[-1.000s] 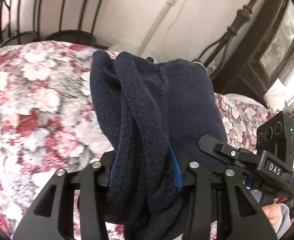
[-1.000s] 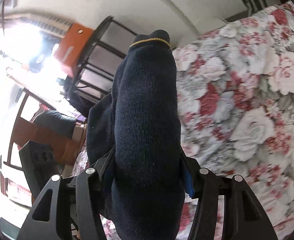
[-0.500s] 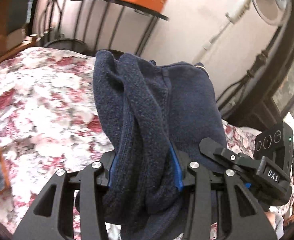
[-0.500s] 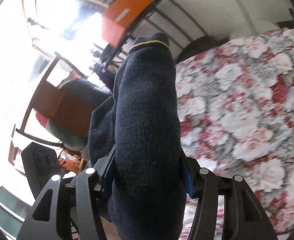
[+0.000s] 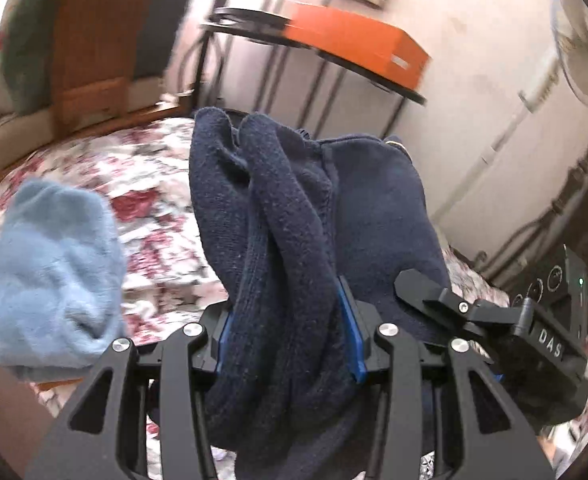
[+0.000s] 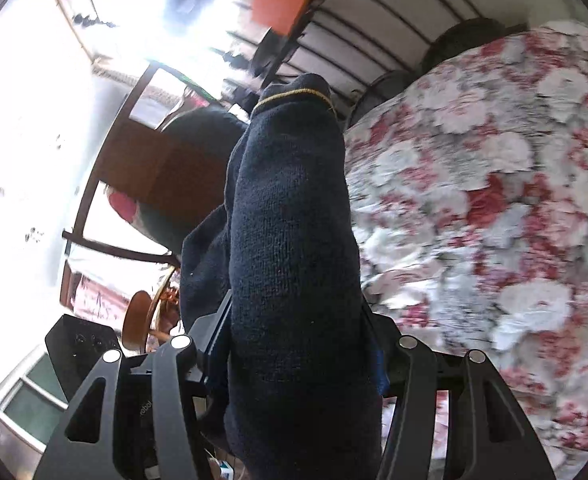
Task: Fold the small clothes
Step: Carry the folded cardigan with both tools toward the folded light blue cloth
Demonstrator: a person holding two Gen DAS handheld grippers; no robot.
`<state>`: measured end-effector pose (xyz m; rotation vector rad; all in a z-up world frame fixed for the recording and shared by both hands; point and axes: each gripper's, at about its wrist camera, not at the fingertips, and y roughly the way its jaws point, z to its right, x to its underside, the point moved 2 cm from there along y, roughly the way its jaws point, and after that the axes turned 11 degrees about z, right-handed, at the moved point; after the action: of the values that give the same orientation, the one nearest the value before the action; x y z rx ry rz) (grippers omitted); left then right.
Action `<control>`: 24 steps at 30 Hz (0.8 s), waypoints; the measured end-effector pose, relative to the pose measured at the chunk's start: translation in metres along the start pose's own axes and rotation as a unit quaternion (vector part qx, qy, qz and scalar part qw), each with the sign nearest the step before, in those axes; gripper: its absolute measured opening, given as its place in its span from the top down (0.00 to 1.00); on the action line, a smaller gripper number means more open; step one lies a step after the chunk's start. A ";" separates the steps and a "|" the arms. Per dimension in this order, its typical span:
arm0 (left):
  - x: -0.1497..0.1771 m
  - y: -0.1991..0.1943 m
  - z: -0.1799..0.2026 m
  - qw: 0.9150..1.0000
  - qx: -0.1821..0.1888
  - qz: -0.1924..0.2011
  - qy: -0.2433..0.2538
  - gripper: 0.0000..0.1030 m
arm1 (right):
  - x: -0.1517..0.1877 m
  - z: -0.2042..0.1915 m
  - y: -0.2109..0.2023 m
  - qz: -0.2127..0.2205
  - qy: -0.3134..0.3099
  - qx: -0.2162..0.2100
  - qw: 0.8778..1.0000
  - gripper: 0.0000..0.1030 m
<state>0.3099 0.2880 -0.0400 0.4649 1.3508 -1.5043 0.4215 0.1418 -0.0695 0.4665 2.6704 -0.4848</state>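
A dark navy knitted garment is bunched between both grippers and held above the floral bed cover. My left gripper is shut on its thick folds. My right gripper is shut on another part of the navy garment, which has a thin yellow line near its top edge. The right gripper's body shows at the lower right of the left wrist view, close beside the left one. A light blue fleece item lies on the bed's near left edge.
The floral bed cover fills the right of the right wrist view. A black metal bed frame carries an orange box. A wooden chair with clothes stands at the left. A bright window is behind.
Both grippers swung left across the bed with the navy garment still held. The light blue item and the wooden chair came into the left wrist view.
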 end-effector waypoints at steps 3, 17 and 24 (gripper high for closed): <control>-0.008 -0.010 -0.026 1.000 -0.018 0.015 -0.011 0.60 | 0.009 -0.015 0.025 -0.014 -0.002 -0.011 1.000 0.45; -0.043 -0.052 -0.153 0.988 -0.088 0.079 -0.096 0.59 | 0.058 -0.082 0.134 -0.088 -0.013 -0.077 0.993 0.45; -0.049 -0.061 -0.191 0.981 -0.124 0.097 -0.111 0.59 | 0.078 -0.095 0.177 -0.115 -0.015 -0.094 0.989 0.45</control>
<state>0.2154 0.4706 -0.0267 0.2535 1.2577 -1.1719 0.3916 0.3555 -0.0670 0.0941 2.7193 -0.2957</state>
